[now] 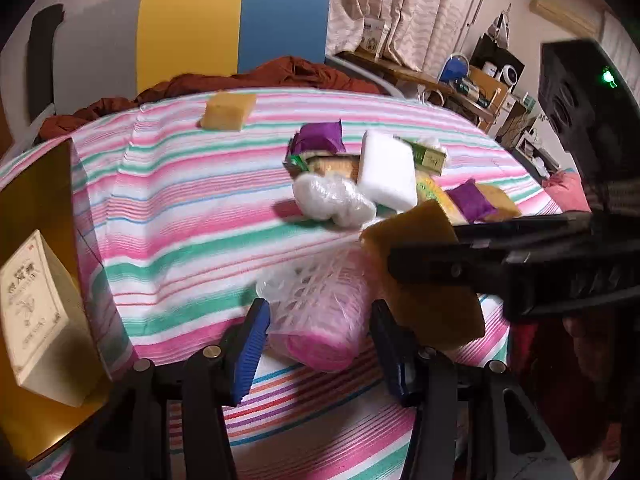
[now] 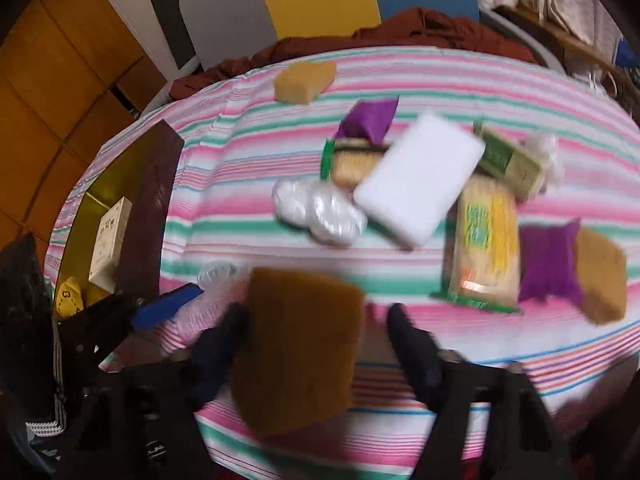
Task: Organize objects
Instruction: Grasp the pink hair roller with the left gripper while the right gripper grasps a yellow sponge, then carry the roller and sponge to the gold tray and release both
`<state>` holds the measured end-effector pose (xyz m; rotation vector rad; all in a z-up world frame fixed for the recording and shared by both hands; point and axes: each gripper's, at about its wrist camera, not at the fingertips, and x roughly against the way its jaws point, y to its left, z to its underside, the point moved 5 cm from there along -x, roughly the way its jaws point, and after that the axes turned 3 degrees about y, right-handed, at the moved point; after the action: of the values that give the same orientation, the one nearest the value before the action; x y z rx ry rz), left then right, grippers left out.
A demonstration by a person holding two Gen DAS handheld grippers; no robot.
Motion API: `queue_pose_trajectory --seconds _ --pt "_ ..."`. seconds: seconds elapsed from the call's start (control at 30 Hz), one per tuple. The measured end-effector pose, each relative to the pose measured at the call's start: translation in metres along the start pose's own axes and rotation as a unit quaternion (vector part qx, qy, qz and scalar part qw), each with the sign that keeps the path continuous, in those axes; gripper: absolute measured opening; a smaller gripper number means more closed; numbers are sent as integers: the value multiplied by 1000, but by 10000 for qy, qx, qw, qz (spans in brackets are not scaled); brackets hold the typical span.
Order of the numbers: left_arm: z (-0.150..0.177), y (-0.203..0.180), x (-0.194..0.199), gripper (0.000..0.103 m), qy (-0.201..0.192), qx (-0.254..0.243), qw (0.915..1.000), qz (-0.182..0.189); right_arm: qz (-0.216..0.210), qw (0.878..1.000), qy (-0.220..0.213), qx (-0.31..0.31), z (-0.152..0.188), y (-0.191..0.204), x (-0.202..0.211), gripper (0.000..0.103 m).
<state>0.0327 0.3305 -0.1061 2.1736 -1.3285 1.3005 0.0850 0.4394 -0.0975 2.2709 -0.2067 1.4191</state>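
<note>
We saw a desk [image 2: 248, 152] covered by a pink, green and white striped cloth, with a lone yellow sponge [image 2: 305, 81] near its far edge and a gold box [image 2: 152, 208] holding a cream carton [image 2: 109, 248] on its left side. Around the middle lay a loose heap: a white foam block [image 2: 418, 180], a wrapped white bundle [image 2: 318, 212], two purple pouches [image 2: 370, 118], a green packet [image 2: 510, 160] and a yellow noodle pack [image 2: 482, 244]. A pink netted roll [image 1: 320, 320] lay at the near edge, and another sponge [image 2: 602, 276] touched the right-hand pouch [image 2: 550, 264].
</note>
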Motion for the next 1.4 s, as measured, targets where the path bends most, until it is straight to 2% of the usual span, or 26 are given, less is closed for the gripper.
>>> queue_pose_trajectory --seconds 0.13,0.33,0.57,0.73,0.93,1.13,1.3,1.4 --pt "6 -2 -8 51 63 -108 9999 -55 -13 9999 -146 -20 0 0 2 49" --pt "9 -4 -9 50 60 -287 9995 -145 355 9976 -463 -383 -5 -19 10 45" --pt "11 -4 -12 49 50 -340 9991 -233 237 9968 -592 -475 -9 -22 13 45" --pt "10 -1 -6 47 30 -168 9998 -49 150 9948 -820 -586 -13 -24 20 45" --pt "-1 -8 35 48 -402 -148 9990 102 126 9942 -946 -505 -14 -21 25 45" --pt "-7 8 92 48 -970 44 9953 20 269 9947 -926 -366 -14 -17 23 45" --pt "-5 62 147 48 -1554 788 9843 -299 441 9944 -932 -223 -16 -10 24 45" --pt "6 114 171 48 -1821 1387 9703 -788 471 9936 -1014 -141 -21 0 28 45"
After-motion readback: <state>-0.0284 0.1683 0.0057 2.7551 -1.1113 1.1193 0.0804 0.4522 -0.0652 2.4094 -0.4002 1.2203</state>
